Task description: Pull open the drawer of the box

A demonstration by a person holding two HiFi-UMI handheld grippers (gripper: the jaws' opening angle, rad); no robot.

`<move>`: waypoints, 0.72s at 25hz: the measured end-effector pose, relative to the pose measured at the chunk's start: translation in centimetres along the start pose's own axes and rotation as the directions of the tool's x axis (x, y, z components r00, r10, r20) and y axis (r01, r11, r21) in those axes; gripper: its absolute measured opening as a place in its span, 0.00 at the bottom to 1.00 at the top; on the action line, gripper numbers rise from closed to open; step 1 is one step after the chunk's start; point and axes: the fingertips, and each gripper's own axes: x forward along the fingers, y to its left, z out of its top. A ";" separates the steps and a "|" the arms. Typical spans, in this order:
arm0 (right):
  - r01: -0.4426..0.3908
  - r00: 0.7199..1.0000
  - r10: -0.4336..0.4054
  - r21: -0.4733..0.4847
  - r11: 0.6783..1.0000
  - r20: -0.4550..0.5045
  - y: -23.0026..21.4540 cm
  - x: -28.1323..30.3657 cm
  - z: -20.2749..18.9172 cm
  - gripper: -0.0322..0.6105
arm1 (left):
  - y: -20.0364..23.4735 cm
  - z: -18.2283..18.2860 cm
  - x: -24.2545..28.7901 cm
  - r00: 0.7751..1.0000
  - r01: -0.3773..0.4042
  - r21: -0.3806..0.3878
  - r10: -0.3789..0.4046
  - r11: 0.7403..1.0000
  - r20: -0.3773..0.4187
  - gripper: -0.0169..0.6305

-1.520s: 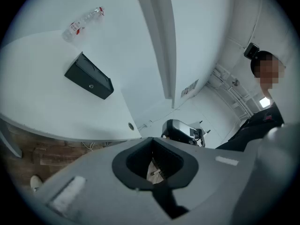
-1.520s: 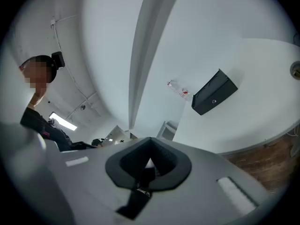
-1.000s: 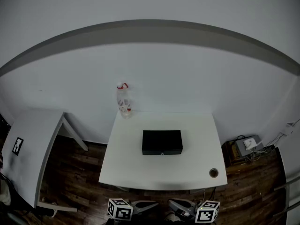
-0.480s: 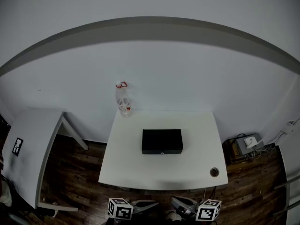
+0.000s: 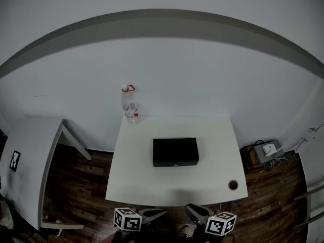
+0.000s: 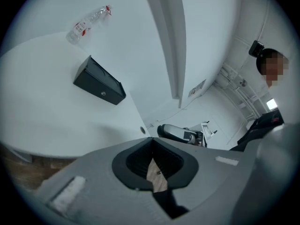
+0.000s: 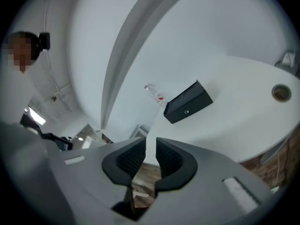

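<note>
- Two tongs hung short of the box (image 5: pixel 175 152): left tongs (image 5: pixel 154 214) together, right tongs (image 5: pixel 194 211) just opening, empty (approach only).
- Next: reach the drawer knob (image 5: pixel 175 164).

The box (image 5: pixel 175 152) is matte black with a small pale knob (image 6: pixel 103 93). The table (image 5: pixel 136 181) is white. The floor (image 5: pixel 81 186) is dark brown wood planking. The bottle (image 5: pixel 130 108) is clear, with a red cap and a red-and-white label. The wall (image 5: pixel 202 85) is white, crossed by a grey band (image 5: pixel 162 24). Two cubes (image 5: pixel 127 219) bear black-and-white square markers.
</note>
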 end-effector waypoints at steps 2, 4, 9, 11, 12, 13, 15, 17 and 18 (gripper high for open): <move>0.121 0.992 -0.122 -0.116 0.986 -0.006 -1.5 1.6 0.5 0.16 | 2.9 1.7 -0.7 0.995 -0.097 0.068 0.099 0.993 -0.017 0.03; 0.222 0.973 -0.229 -0.223 0.949 -0.004 -3.0 3.7 1.3 0.17 | 6.1 4.3 -1.5 0.975 -0.212 0.171 0.220 0.962 -0.028 0.03; 0.336 0.932 -0.361 -0.291 0.896 -0.035 -6.6 9.5 3.2 0.21 | 11.7 12.8 -1.4 0.920 -0.360 0.385 0.392 0.850 -0.005 0.03; 0.373 0.917 -0.396 -0.249 0.894 -0.048 -8.1 11.4 3.9 0.22 | 12.8 15.8 -0.5 0.905 -0.374 0.464 0.425 0.803 -0.005 0.03; 0.392 0.909 -0.414 -0.237 0.889 -0.052 -8.8 12.3 4.3 0.22 | 13.3 17.0 0.0 0.897 -0.375 0.504 0.441 0.778 -0.013 0.03; 0.408 0.901 -0.430 -0.232 0.883 -0.056 -9.5 13.0 4.6 0.22 | 13.9 18.1 0.5 0.889 -0.374 0.541 0.457 0.754 -0.023 0.03; 0.431 0.885 -0.459 -0.245 0.869 -0.072 -10.5 14.4 5.0 0.23 | 15.2 19.9 1.5 0.869 -0.370 0.603 0.493 0.706 -0.044 0.03; 0.448 0.868 -0.488 -0.280 0.849 -0.090 -11.4 15.5 5.1 0.23 | 16.6 21.0 2.4 0.844 -0.364 0.656 0.532 0.661 -0.067 0.03; 0.457 0.858 -0.504 -0.298 0.838 -0.098 -11.9 15.9 5.2 0.24 | 17.3 21.2 2.9 0.832 -0.358 0.676 0.549 0.644 -0.083 0.03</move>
